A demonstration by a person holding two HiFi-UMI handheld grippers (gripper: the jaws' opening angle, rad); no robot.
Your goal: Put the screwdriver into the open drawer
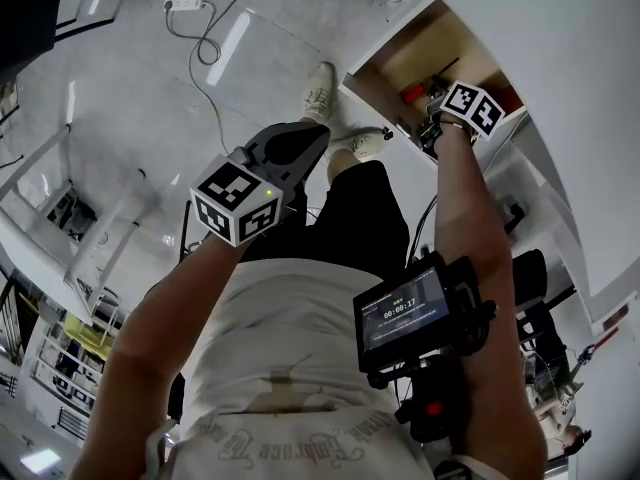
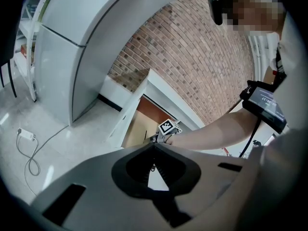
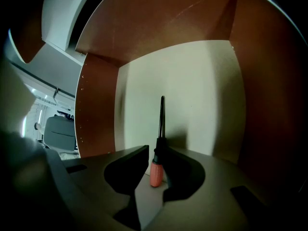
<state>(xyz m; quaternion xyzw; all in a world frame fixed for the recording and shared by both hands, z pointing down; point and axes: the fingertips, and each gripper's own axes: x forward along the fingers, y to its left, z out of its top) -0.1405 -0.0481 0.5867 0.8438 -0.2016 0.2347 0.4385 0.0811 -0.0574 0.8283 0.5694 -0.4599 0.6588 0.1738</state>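
**Screwdriver held inside the open drawer by the right gripper**

The screwdriver point(image 3: 155, 172) sits between the jaws of the right gripper point(image 3: 157, 150), which are closed on the black collar just above its orange handle. Its dark shaft points straight away from the jaws toward the pale inner panel of the drawer point(image 3: 192, 81). Brown side walls close in around it on both sides and above. Whether the tip touches the panel cannot be told.

In the head view the drawer point(image 1: 400, 53) stands pulled out of a white cabinet point(image 1: 560, 58) at upper right, with the right gripper's marker cube point(image 1: 472, 108) at its mouth.

At far left stands a metal rack point(image 1: 70, 208). A white power strip point(image 1: 185, 5) lies on the pale floor point(image 1: 130, 88), and its cable point(image 1: 210, 58) loops beside it. The left gripper point(image 1: 316, 136) hangs over the floor, well apart from the drawer. Its jaws are together at the tips with nothing between them. Two light shoes point(image 1: 320, 90) show just past it. A small screen point(image 1: 405, 313) is strapped to the right forearm.

The left gripper view adds a brick wall point(image 2: 202, 47) behind the cabinet.
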